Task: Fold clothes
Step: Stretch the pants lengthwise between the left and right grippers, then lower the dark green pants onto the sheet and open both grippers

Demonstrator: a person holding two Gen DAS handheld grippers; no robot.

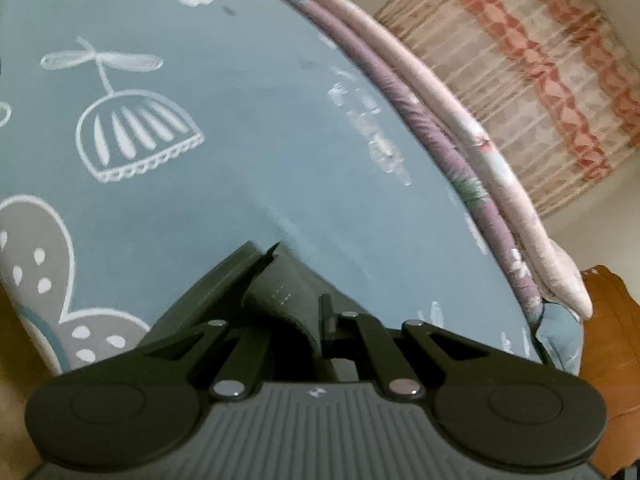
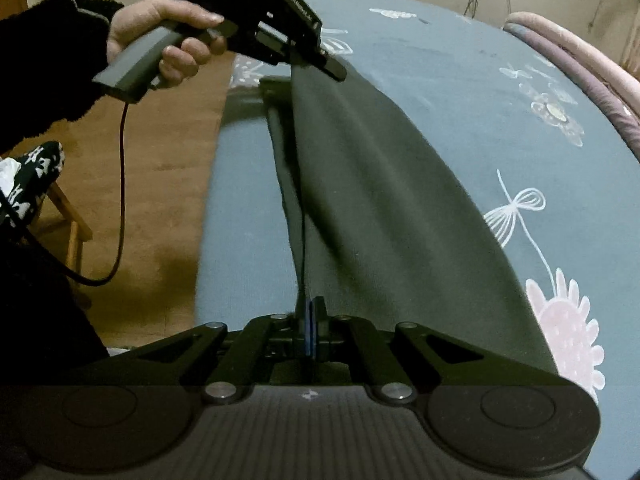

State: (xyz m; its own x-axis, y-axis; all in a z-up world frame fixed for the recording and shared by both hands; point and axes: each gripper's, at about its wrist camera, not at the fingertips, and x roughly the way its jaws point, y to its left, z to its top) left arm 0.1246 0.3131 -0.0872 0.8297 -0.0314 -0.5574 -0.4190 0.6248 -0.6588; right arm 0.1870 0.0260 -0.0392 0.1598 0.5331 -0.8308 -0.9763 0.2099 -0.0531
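Right gripper (image 2: 314,308) clamped on dark garment (image 2: 392,200) edge directly ahead; left gripper (image 2: 320,65) pinching far edge. Garment on bed (image 2: 460,80). Advise: lift 2 corners level, keep edge taut.

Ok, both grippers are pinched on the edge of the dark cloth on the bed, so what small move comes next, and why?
Probably lift both hands together and carry the held edge across toward the far side. The left gripper and the right gripper are each shut on the same edge of the dark garment, which stretches between them, while the rest lies flat on the blue bedsheet, ready to fold over.
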